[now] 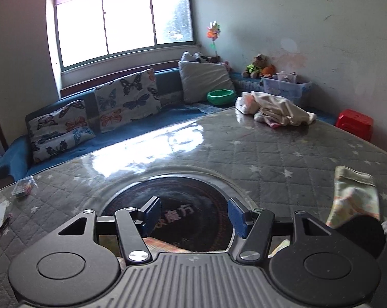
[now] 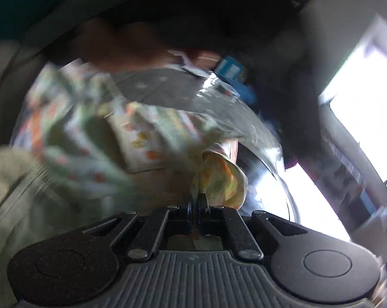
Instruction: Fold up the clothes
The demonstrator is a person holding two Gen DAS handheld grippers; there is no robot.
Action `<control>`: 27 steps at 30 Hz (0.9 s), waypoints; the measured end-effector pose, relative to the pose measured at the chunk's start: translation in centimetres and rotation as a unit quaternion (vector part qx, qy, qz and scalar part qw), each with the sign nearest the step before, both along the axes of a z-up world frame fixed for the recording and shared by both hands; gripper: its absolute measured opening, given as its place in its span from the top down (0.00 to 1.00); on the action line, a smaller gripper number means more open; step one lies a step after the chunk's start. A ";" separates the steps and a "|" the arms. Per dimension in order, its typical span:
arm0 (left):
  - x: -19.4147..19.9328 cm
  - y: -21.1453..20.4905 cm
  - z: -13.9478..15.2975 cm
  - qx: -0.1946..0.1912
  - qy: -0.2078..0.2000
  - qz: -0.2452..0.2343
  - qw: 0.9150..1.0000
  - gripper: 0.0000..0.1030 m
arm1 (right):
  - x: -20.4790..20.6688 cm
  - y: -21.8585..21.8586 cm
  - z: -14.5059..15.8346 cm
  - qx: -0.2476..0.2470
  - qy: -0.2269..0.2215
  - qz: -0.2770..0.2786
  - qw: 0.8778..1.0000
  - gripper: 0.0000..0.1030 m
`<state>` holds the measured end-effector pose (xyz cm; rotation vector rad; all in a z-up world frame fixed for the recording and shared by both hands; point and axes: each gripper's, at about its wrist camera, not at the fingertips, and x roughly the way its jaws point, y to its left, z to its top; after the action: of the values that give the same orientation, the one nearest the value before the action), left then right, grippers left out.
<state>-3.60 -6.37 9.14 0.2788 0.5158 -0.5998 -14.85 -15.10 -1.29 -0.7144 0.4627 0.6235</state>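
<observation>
two grippers | left gripper [image 1: 192, 217] – fingers apart, empty | right gripper [image 2: 196, 201] – clamped on printed garment [image 2: 142, 138], blurred

Motion blur smears the right wrist view, so the patterned garment [image 2: 95, 138] lacks clear edges. The left wrist view's right edge cuts off a red stool [image 1: 355, 124].

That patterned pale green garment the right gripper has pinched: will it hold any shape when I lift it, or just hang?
Probably it just hangs. The patterned pale green garment bunches into soft folds at the right gripper, so it looks thin and floppy. In the left wrist view its free end droops limply, suggesting little weight. A single pinched corner may slip, so a second hold from the open left gripper would likely help.
</observation>
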 end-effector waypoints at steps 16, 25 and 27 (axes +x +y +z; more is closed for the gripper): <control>-1.1 3.6 -6.2 0.033 0.082 0.002 0.996 0.55 | -2.5 -3.6 2.6 0.121 0.115 -0.002 0.986 0.87; -2.4 4.8 -6.5 0.027 0.065 -0.001 0.998 0.79 | 6.0 -12.3 4.3 0.338 0.278 -0.169 0.883 0.71; -2.7 5.2 -6.6 0.027 0.060 -0.003 0.998 0.80 | 7.4 -14.5 3.4 0.395 0.312 -0.189 0.843 0.71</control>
<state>-6.32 -1.18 2.50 0.2957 0.6479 -0.6114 -7.47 -29.55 2.08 0.3969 0.8489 0.5910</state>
